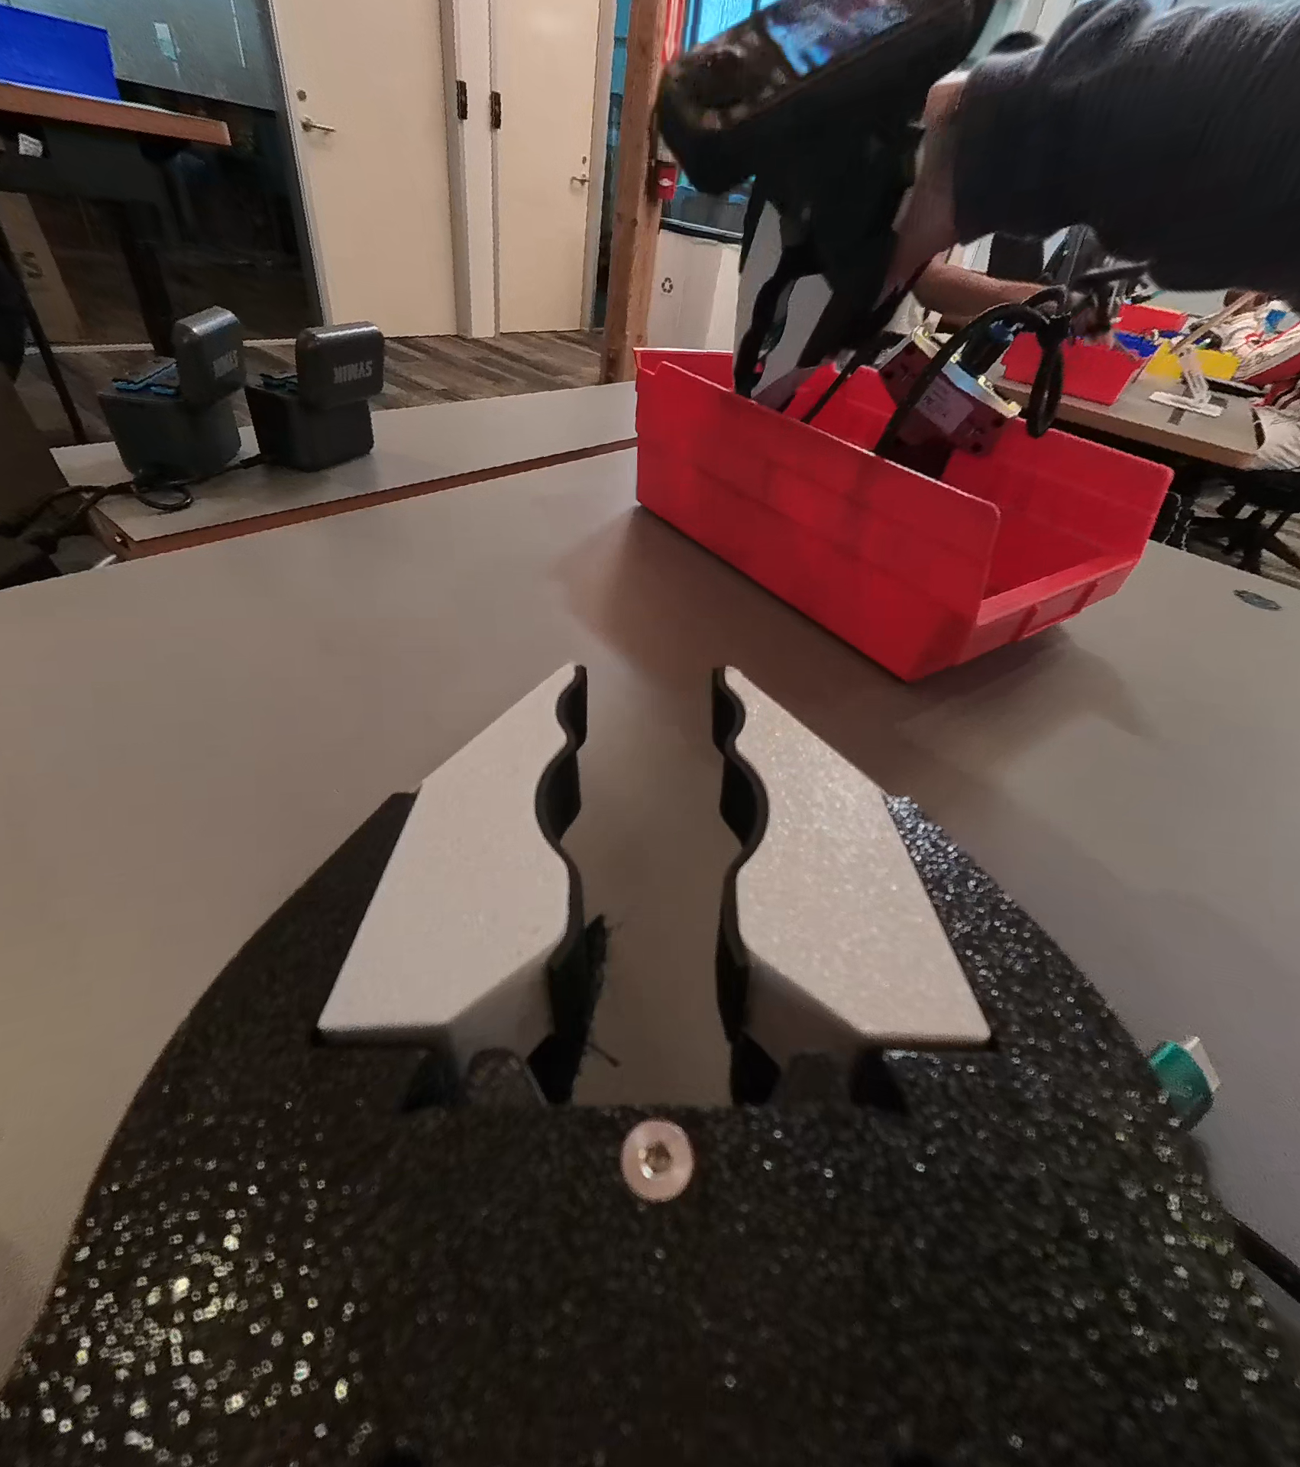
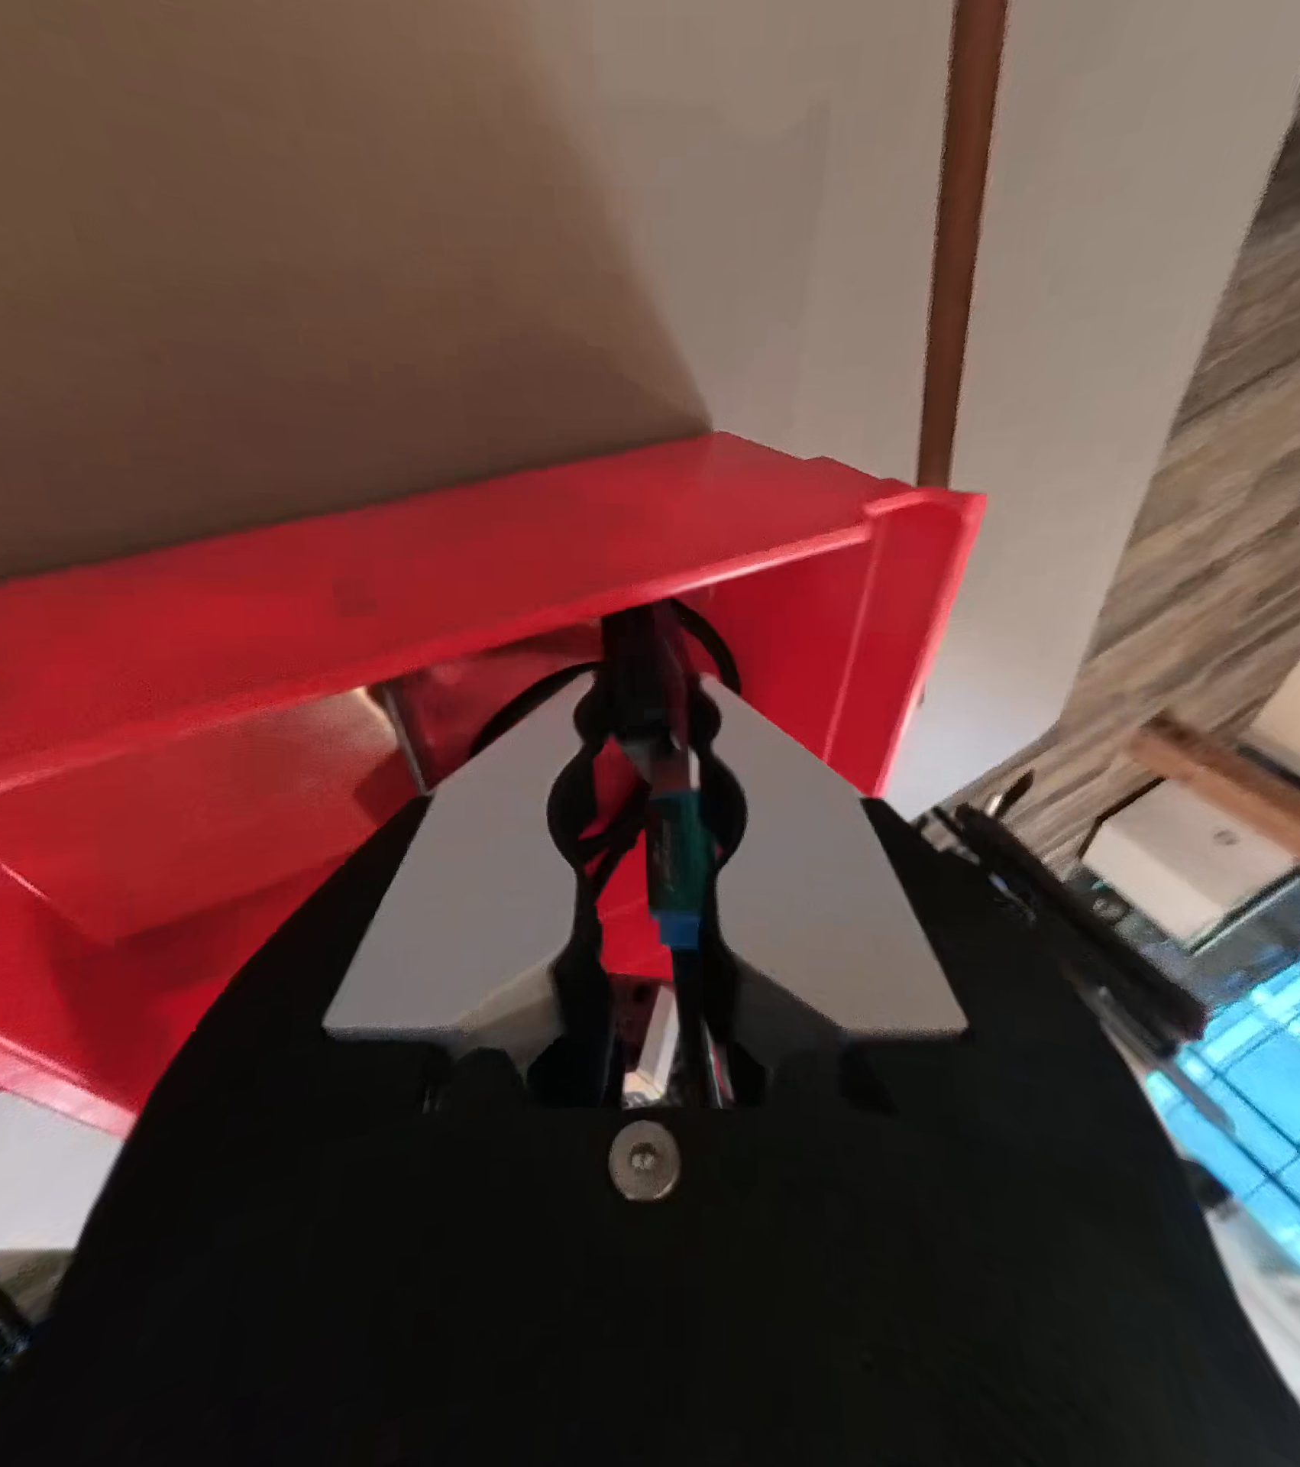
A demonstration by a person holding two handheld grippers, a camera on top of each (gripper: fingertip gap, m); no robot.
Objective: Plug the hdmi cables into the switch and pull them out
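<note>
1. The left tongs [image 1: 648, 691] are held low over the near part of the grey desk [image 1: 234, 675], jaws apart, with nothing between them.
2. Farther back, towards the desk's far right corner, a red bin [image 1: 829, 508] is seen; the dark red switch [image 1: 948, 397] and black cables [image 1: 1044, 349] are lifted above its rim.
3. The right tongs [image 2: 651, 714] are closed on a cable plug [image 2: 671, 841] over the bin.
4. The fetching step is judged to be in hand; next, switch and cables should be set on the desk, and the switch steadied by the left tongs.
</note>
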